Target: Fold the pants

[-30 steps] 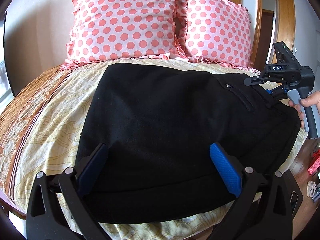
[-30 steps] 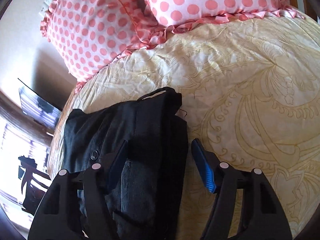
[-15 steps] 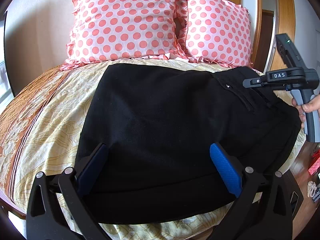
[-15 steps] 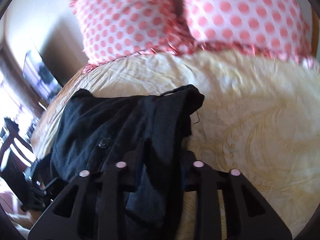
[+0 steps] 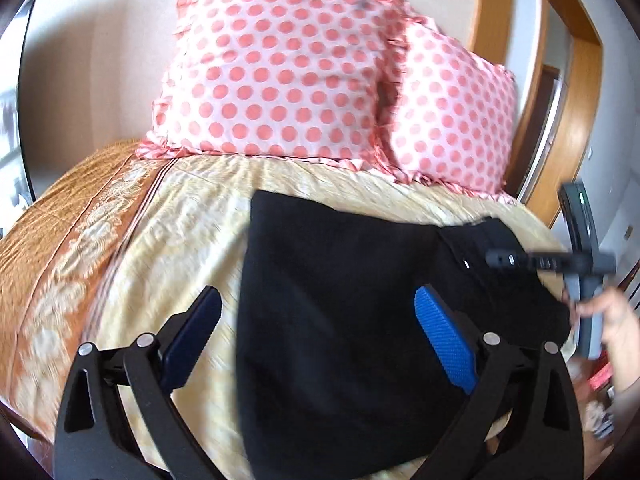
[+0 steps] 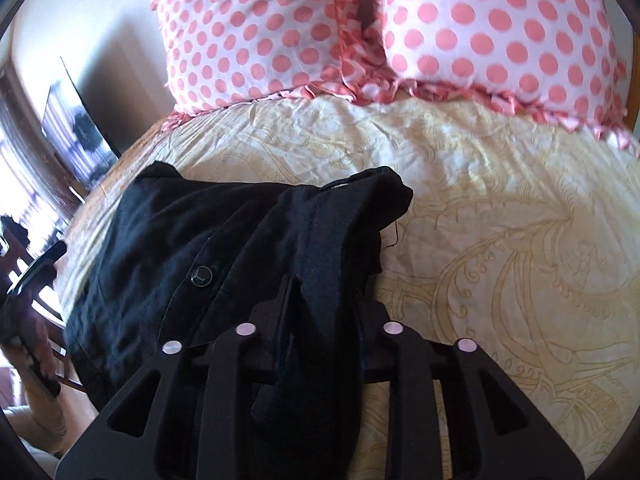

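My left gripper (image 5: 318, 336) is spread wide, blue pads far apart, nothing between them; it hangs over the near edge of the black pants (image 5: 360, 320), the right pad over the cloth, the left pad over bare bedspread (image 5: 168, 240); the pants lie flat ahead of it as a broad dark slab, their left edge running straight away from me between the pads; this view is a little smeared with motion. Off to that tool's right I see my right gripper (image 5: 500, 258) side-on, stretched over the far right end of the pants, my right hand (image 5: 612, 320) on its handle. From the right wrist view, my right gripper (image 6: 324, 312) is closed down tight on a bunched fold of the pants (image 6: 224, 232); the pads are buried in the cloth; a dark button (image 6: 201, 276) shows just ahead and to the left of the fingers; the fabric ridges up ahead of them. Beyond both tools, two pink polka-dot pillows (image 6: 400, 32) stand at the far end of the bed.
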